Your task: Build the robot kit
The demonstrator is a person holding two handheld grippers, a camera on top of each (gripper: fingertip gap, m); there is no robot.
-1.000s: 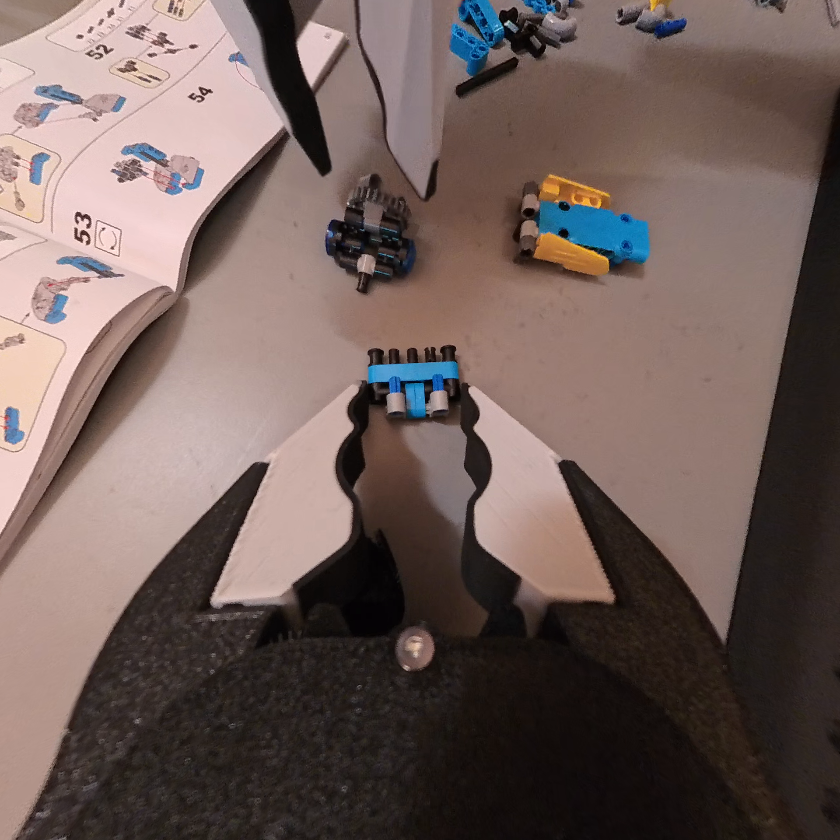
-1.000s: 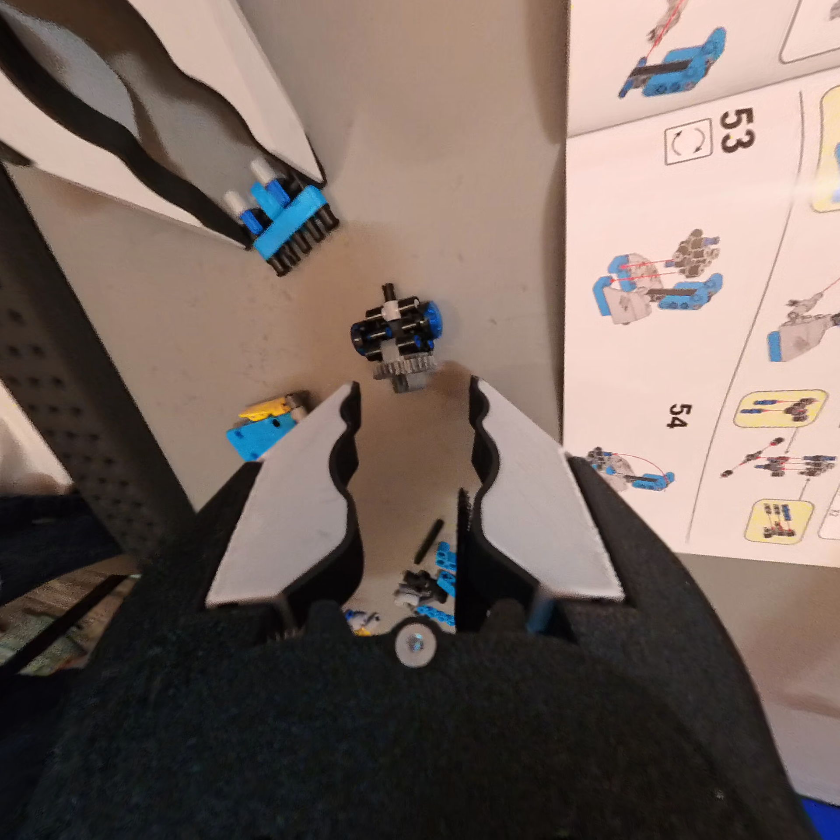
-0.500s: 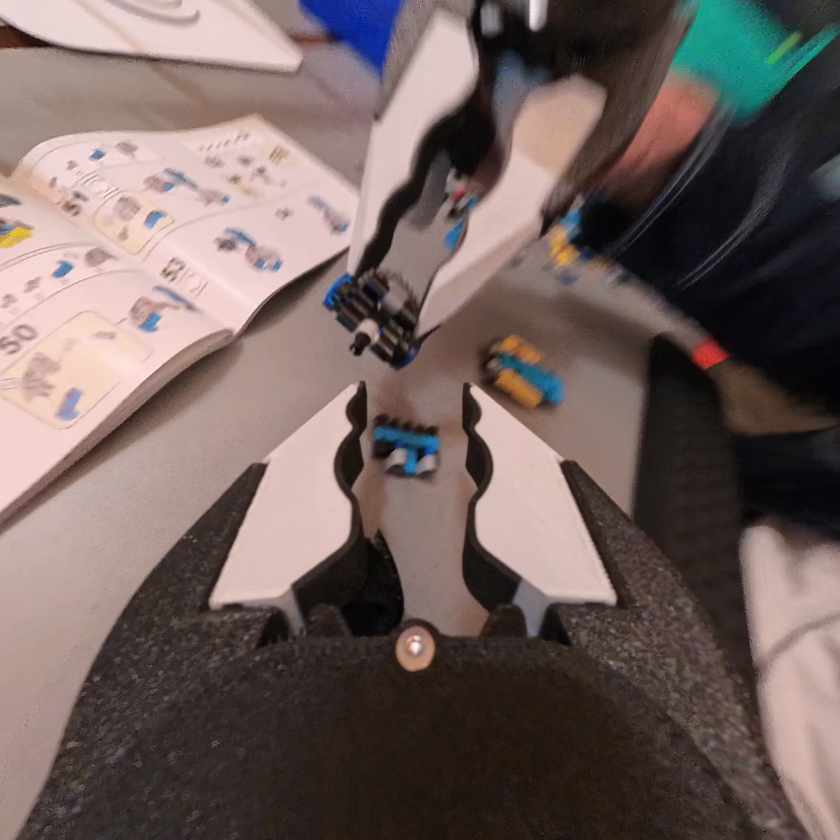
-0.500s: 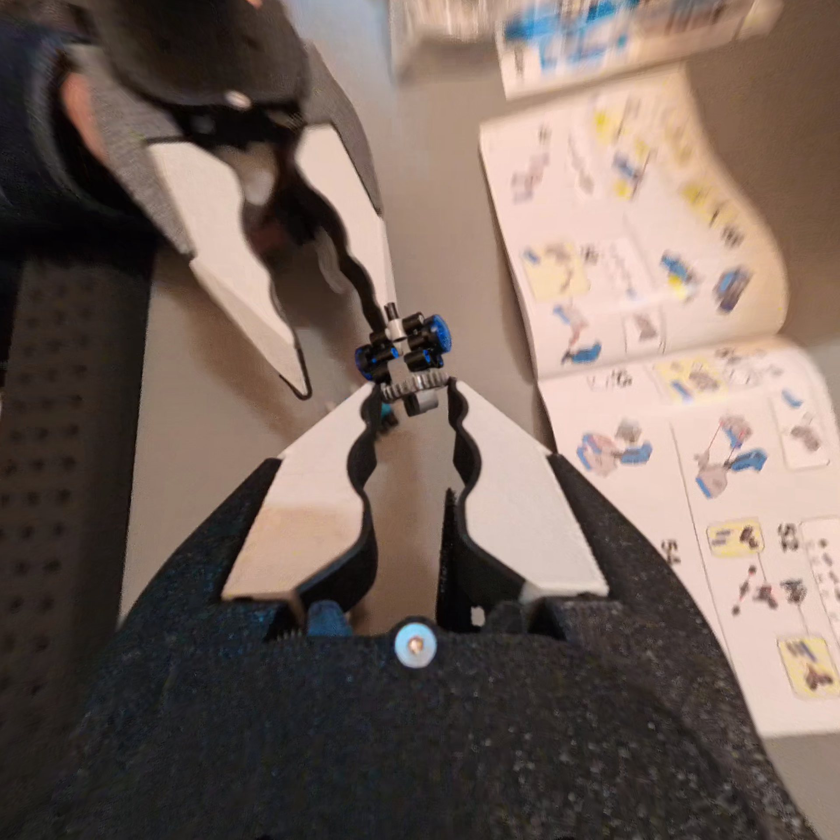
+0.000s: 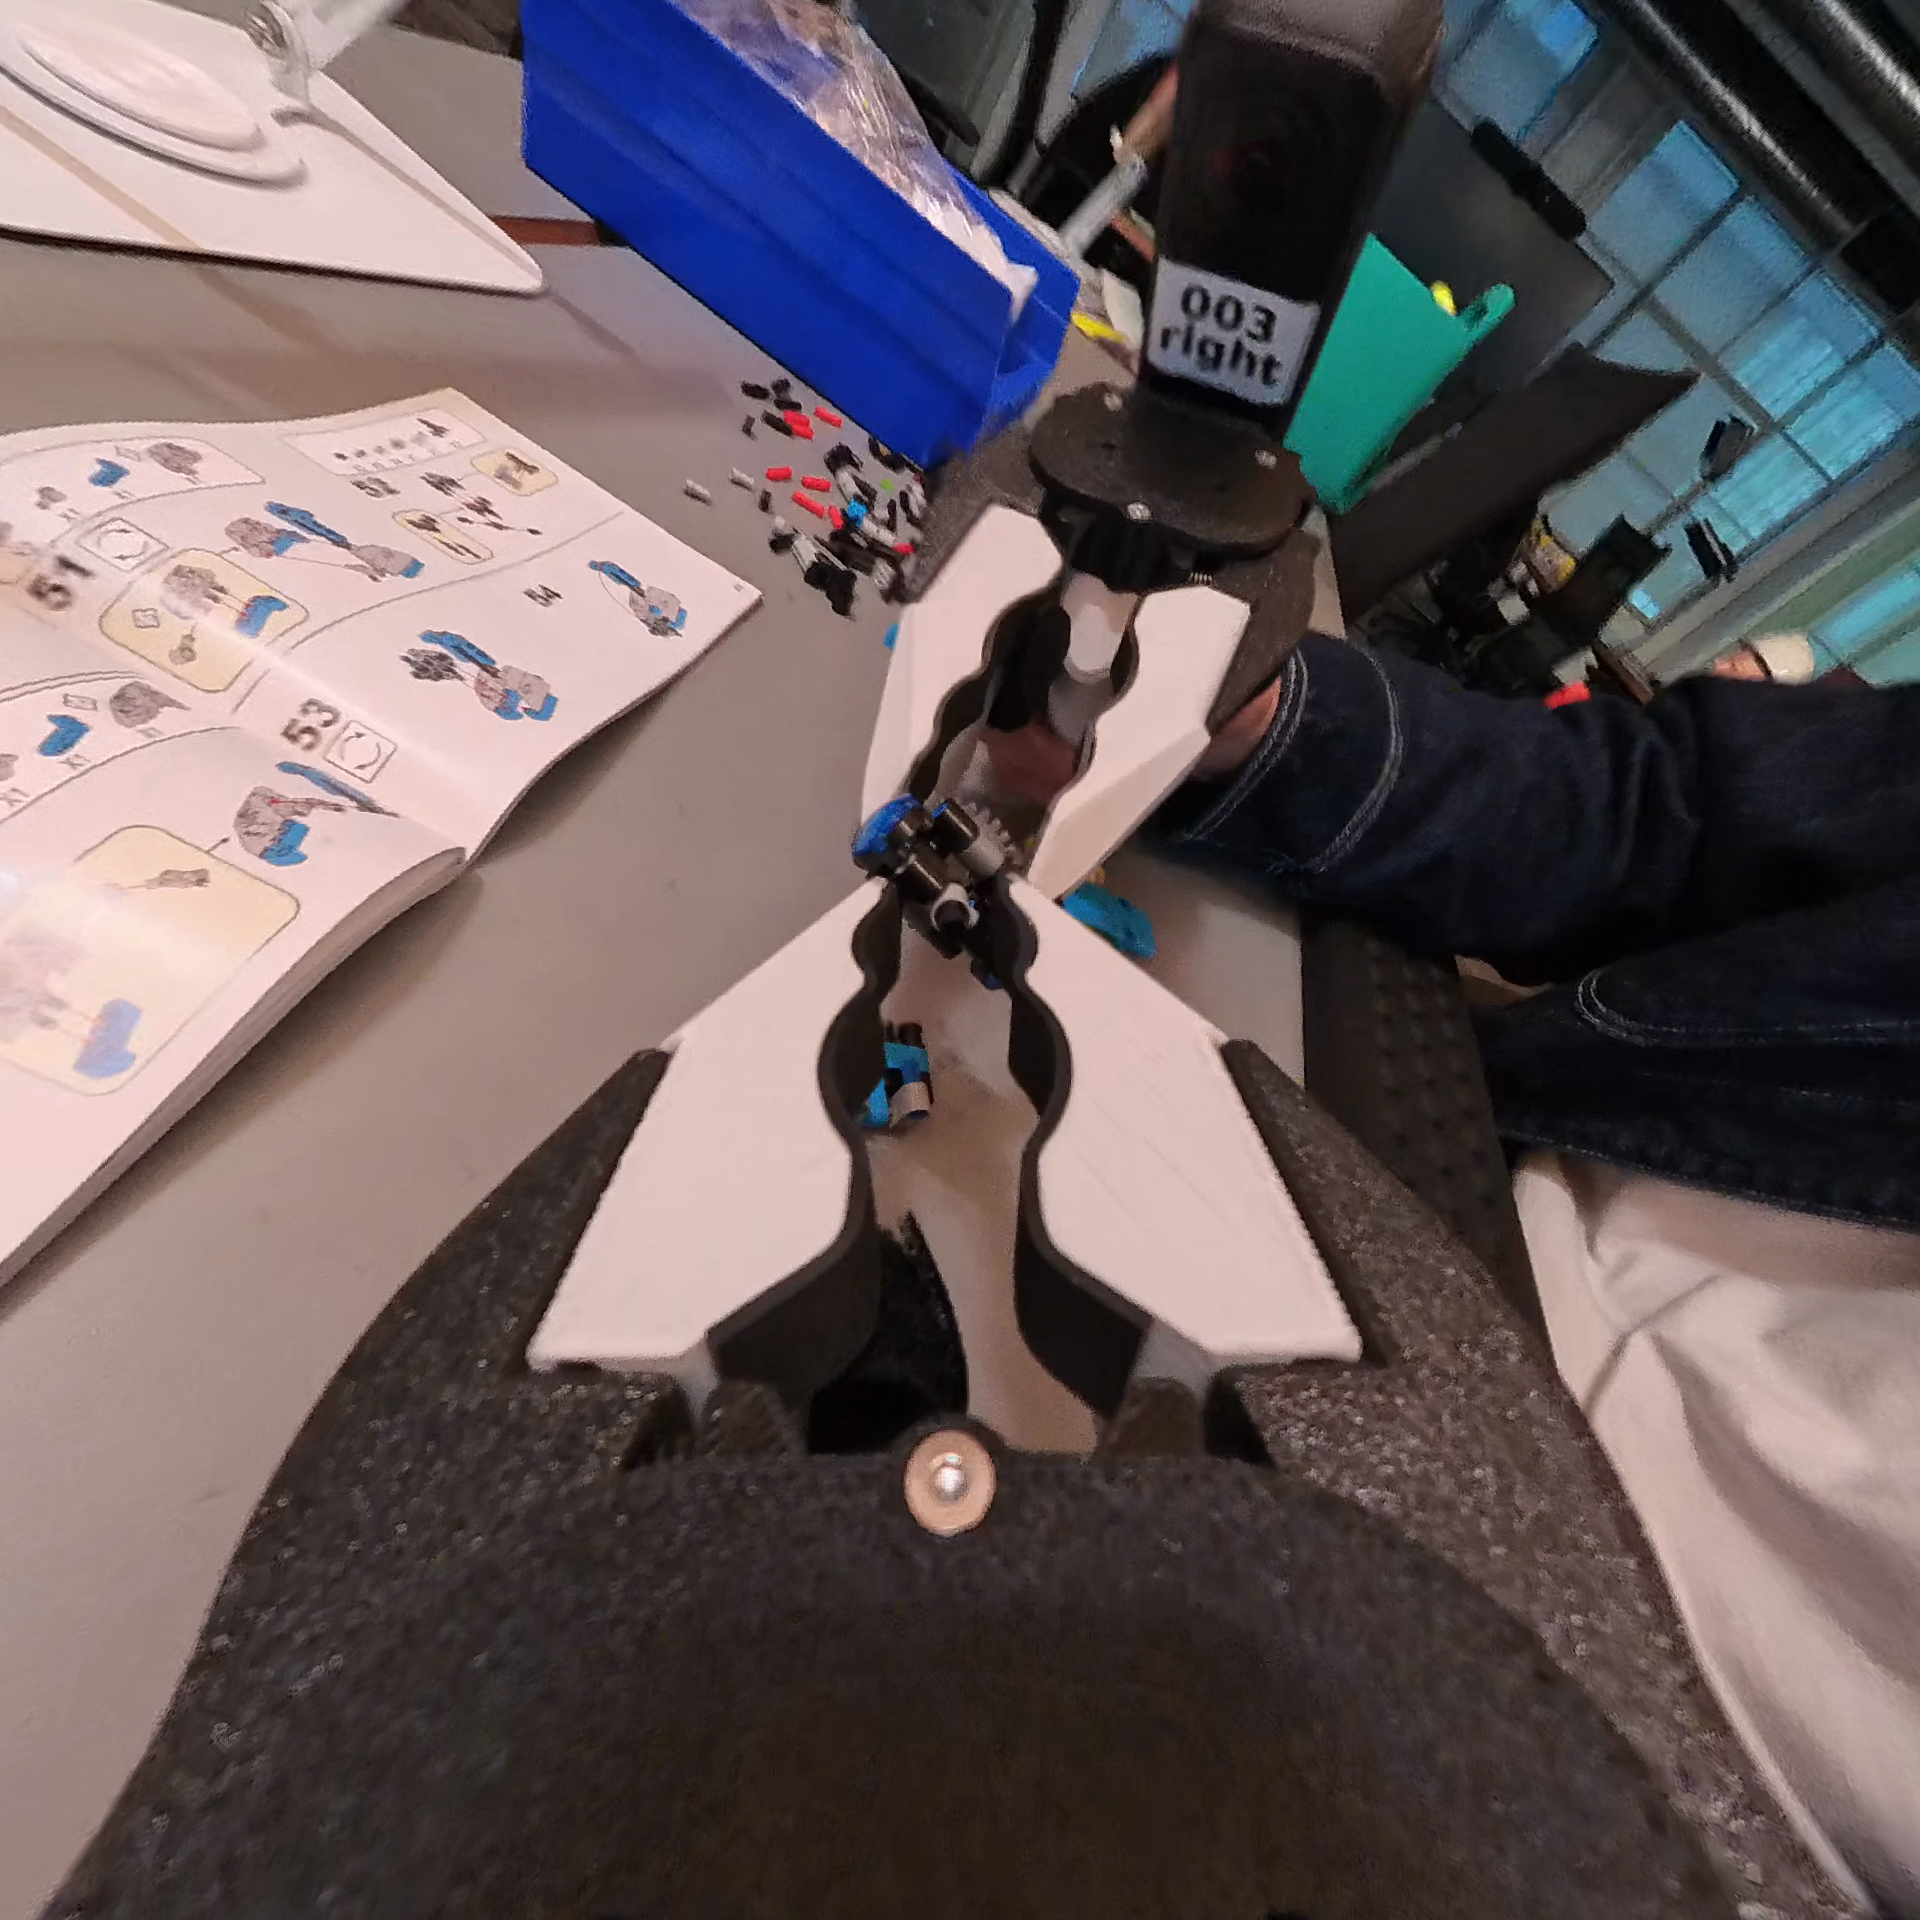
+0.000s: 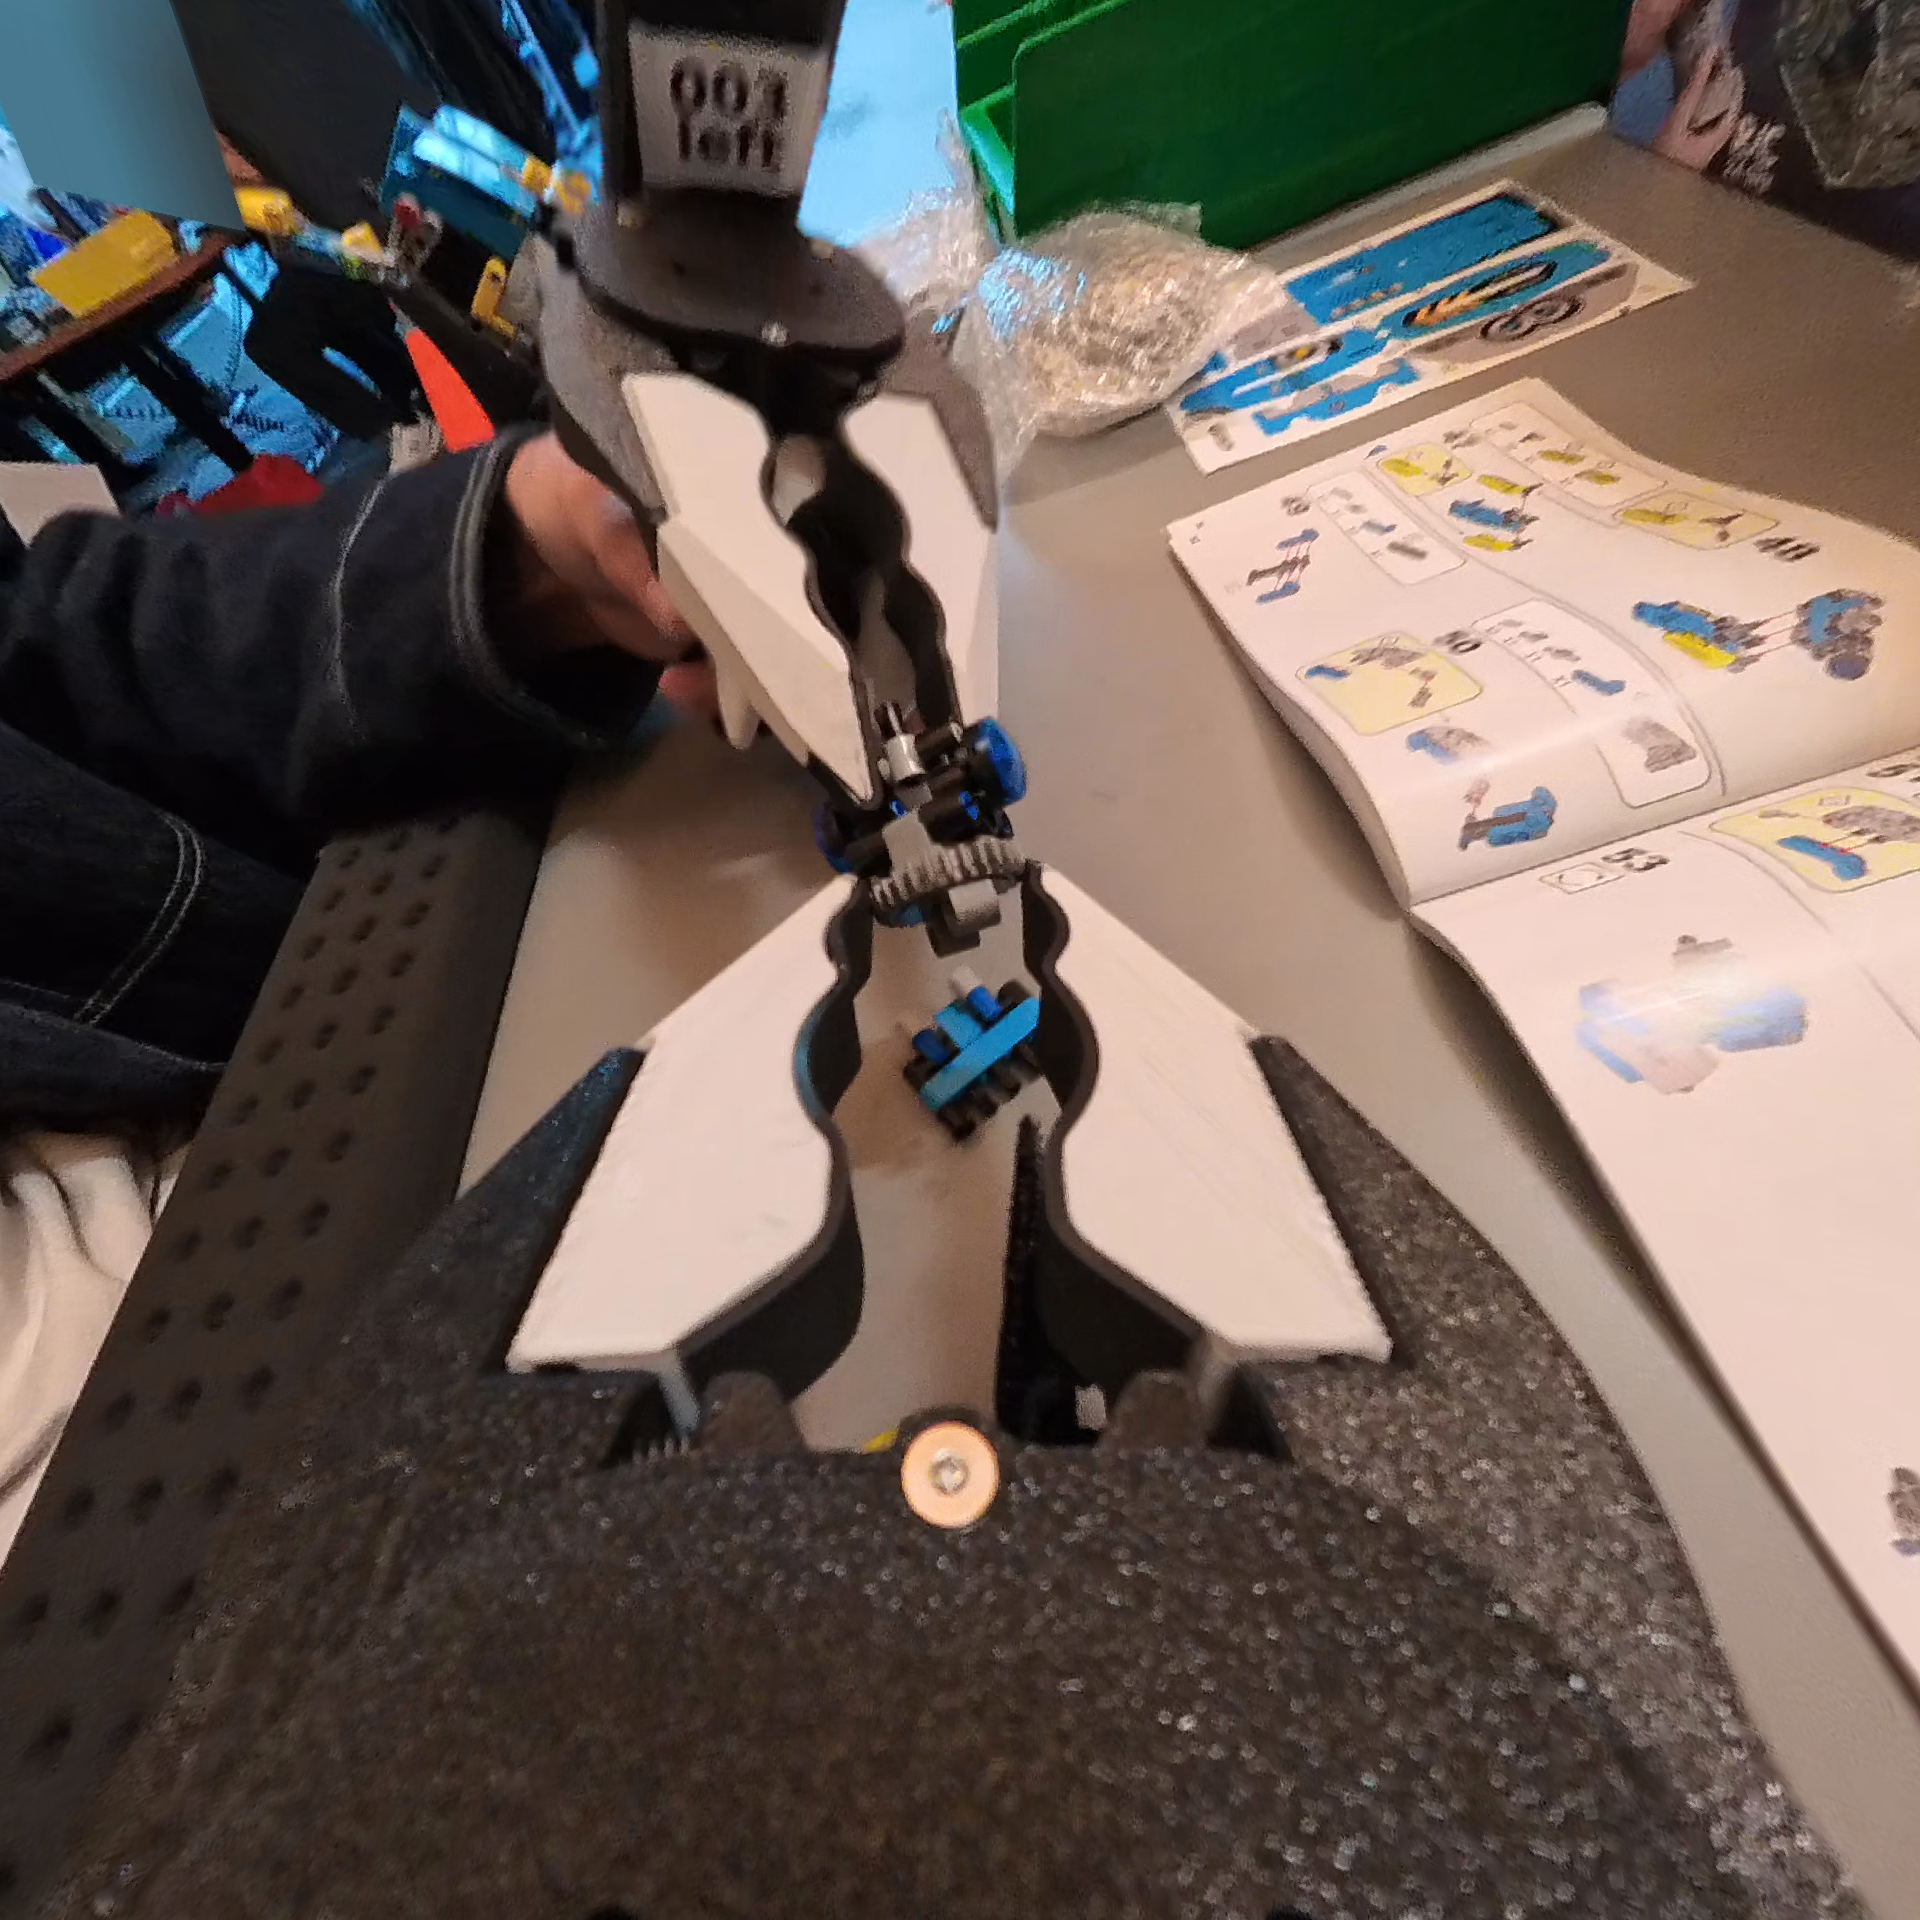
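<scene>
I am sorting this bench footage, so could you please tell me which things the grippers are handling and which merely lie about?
Handled: black-and-blue gear assembly, gripped from opposite sides by the left gripper and the right gripper.

Lying about: small blue pin piece below them, open instruction booklet, loose parts pile, blue bin, sticker sheet.

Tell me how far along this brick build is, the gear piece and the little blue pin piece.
Done: the gear assembly is built and held above the table. In hand: the right gripper clamps its grey gear end, the left gripper the other end. Left: the blue pin piece lies unattached on the table below, and loose parts sit by the blue bin.
</scene>
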